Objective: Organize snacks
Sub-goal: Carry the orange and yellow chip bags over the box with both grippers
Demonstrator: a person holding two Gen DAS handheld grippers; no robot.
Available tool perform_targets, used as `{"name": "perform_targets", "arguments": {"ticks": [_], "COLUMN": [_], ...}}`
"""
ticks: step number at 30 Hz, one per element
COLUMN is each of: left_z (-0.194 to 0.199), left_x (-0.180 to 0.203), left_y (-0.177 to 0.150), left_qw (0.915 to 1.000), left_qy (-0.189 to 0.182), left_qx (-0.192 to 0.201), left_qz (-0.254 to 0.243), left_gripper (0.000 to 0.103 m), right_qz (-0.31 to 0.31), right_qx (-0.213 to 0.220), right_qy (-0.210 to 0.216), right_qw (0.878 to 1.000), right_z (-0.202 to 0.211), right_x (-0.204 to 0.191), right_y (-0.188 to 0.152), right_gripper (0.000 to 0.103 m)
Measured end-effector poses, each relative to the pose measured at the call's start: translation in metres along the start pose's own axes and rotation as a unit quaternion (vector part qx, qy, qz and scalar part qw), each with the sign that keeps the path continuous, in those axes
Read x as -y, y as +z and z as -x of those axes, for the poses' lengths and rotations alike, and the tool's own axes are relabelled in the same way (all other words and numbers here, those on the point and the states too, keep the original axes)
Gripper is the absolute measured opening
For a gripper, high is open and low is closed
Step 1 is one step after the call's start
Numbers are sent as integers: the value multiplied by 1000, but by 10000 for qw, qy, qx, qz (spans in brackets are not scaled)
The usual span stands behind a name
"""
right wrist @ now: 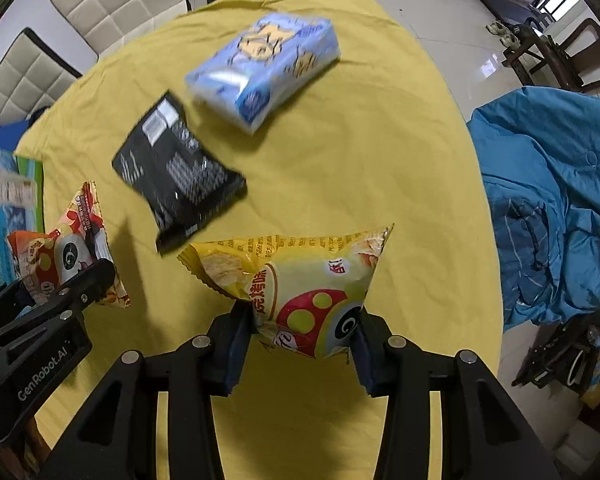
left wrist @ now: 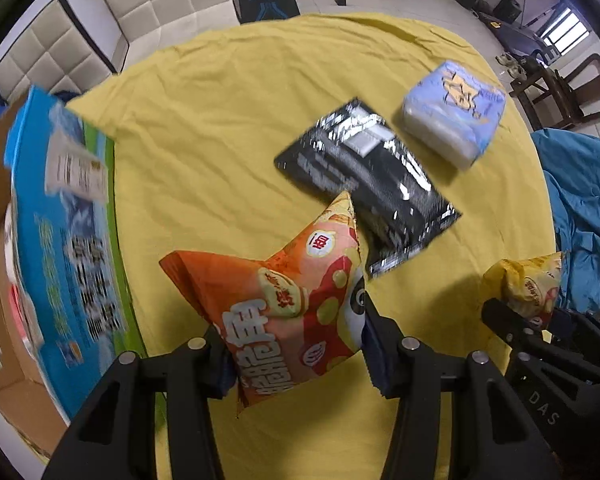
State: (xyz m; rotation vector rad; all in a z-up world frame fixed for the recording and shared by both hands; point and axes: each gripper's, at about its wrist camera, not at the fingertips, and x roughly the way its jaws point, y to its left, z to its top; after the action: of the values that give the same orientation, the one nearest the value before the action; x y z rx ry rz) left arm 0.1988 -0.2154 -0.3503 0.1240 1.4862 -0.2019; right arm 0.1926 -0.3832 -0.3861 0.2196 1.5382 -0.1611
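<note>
My left gripper [left wrist: 295, 340] is shut on an orange chip bag [left wrist: 275, 300], held above the yellow tablecloth [left wrist: 219, 140]. My right gripper [right wrist: 304, 340] is shut on a yellow chip bag [right wrist: 300, 280], also lifted off the cloth. Each gripper shows in the other's view: the right one with the yellow bag [left wrist: 528, 284] at the right edge, the left one with the orange bag [right wrist: 67, 256] at the left edge. A black snack packet [left wrist: 368, 184] [right wrist: 175, 176] and a blue wrapped pack [left wrist: 456, 112] [right wrist: 263, 68] lie flat further out on the cloth.
An open cardboard box [left wrist: 3, 280] with a blue printed flap [left wrist: 63, 240] stands at the table's left edge. A blue cloth heap [right wrist: 552, 200] lies off the right side. White padded chairs [left wrist: 159, 0] stand behind the table.
</note>
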Motion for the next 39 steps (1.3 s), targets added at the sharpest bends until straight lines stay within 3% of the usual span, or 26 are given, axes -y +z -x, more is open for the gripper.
{"name": "perform_targets", "arguments": {"ticks": [10, 19, 29, 34, 39], "left_z": [17, 98, 190, 201, 182], "left_x": [-20, -66, -175, -246, -316], "left_y": [-7, -28, -42, -52, -61], "left_qw": [9997, 9950, 9867, 9856, 9858], "left_qy": [-161, -544, -695, -458, -244], "left_qx": [172, 818, 1393, 1451, 1256], "left_qz": [116, 155, 461, 739, 1090], "left_gripper": [48, 48, 48, 48, 48], "right_qz": [181, 456, 881, 1108, 1307], "right_qx": [142, 656, 1175, 1030, 627], "right_qy": [50, 381, 1006, 1274, 1388], "right_qw": [9997, 9961, 9840, 9802, 9797], "right_z": [19, 92, 179, 179, 151], "right_x": [-19, -61, -166, -235, -302], "right_y": [-16, -31, -45, -45, -46], "right_gripper": [46, 46, 46, 46, 46]}}
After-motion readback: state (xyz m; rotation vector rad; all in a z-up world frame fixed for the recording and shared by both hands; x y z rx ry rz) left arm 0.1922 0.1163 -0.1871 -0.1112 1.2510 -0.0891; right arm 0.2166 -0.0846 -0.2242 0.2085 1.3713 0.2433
